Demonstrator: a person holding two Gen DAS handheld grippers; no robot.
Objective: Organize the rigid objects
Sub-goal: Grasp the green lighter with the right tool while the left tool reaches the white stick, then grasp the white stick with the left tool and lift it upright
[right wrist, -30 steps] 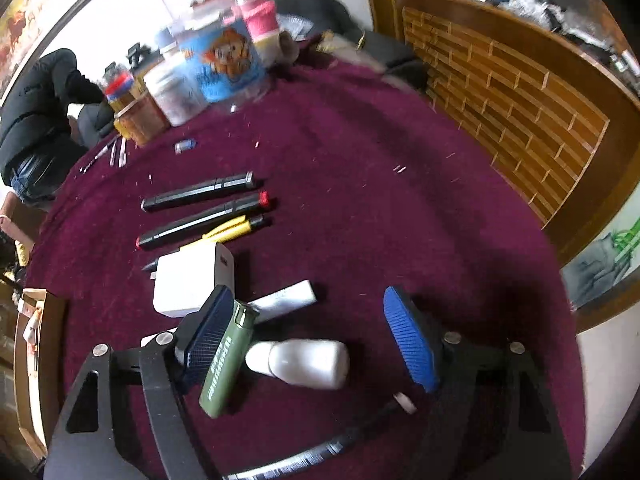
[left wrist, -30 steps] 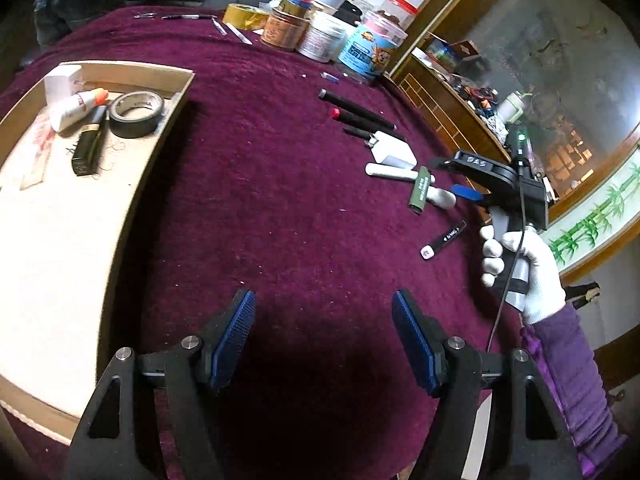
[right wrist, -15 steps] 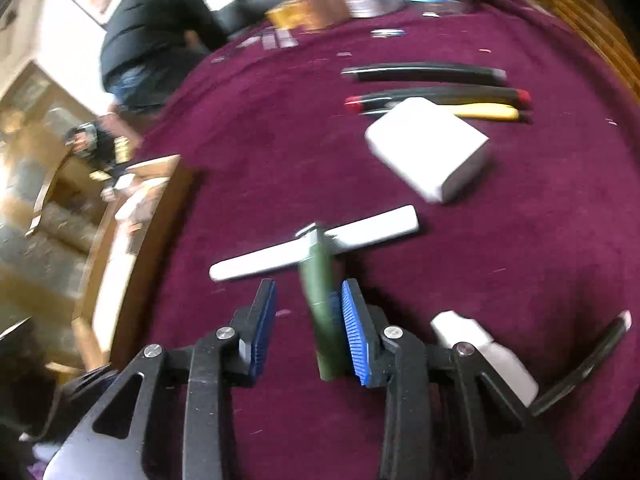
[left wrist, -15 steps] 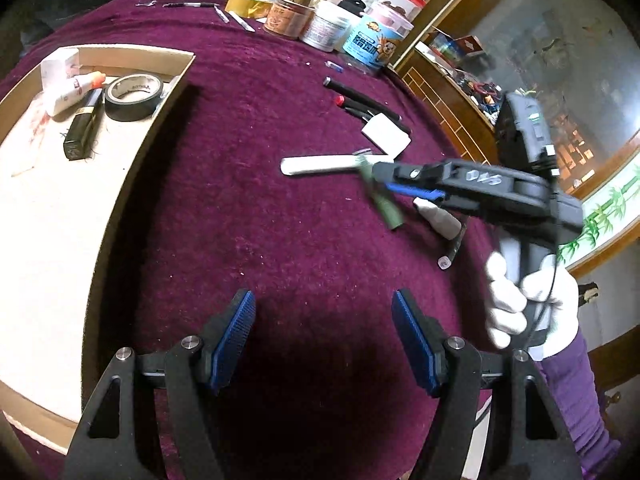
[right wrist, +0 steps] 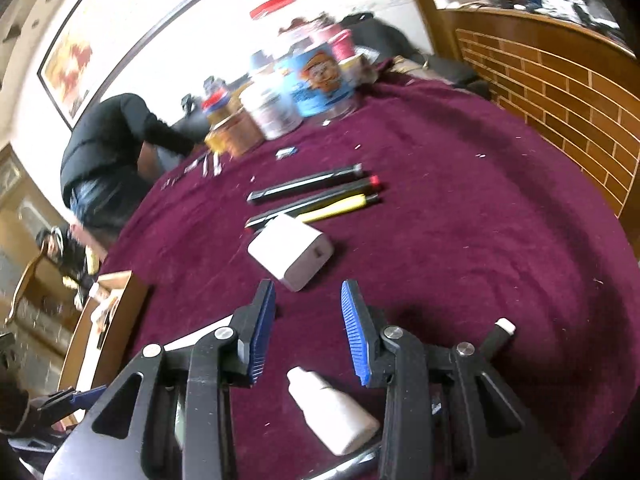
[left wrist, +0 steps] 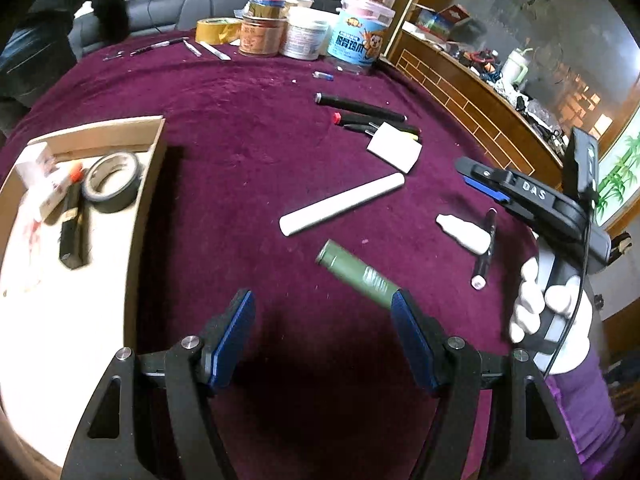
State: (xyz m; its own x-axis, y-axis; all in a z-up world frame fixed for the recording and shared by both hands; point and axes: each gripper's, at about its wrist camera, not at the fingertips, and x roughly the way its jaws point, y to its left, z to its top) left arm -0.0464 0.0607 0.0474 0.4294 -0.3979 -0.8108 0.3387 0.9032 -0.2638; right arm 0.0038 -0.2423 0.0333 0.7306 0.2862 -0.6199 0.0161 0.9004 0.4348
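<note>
Green tube (left wrist: 357, 271) is lying loose on counter (left wrist: 240, 128) center, touching left tool's (left wrist: 323, 338) right pad. Looks light, stiff, slick; grab mid-barrel. Both tools are gaping, empty; right tool (right wrist: 308, 328) narrower.

A round table (left wrist: 248, 152) under dark purple velvet cloth carries a shallow cardboard tray (left wrist: 150, 184) at its left edge, jars (left wrist: 304, 36) along the far edge, and mid-table a white stick (left wrist: 340, 204), green tube (left wrist: 356, 272), white block (left wrist: 394, 148), white bottle (left wrist: 464, 232) and black pens (left wrist: 360, 106).
</note>
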